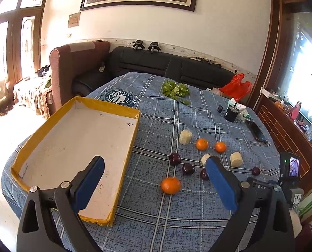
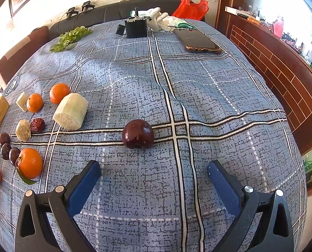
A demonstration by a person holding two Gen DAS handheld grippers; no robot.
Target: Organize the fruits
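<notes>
My left tool (image 1: pixel 154 169) hangs with its fingers wide apart and empty above the blue plaid cloth (image 1: pixel 166 214), between the yellow-rimmed tray (image 1: pixel 122 110) and a tangerine (image 1: pixel 170 185). My right tool (image 2: pixel 153 169) is spread apart too, holding nothing, and a dark red plum (image 2: pixel 138 134) lies on the cloth just ahead of its fingertips. Other tangerines, plums and pale cut chunks sit well apart to the left; the tray holds no fruit.
</notes>
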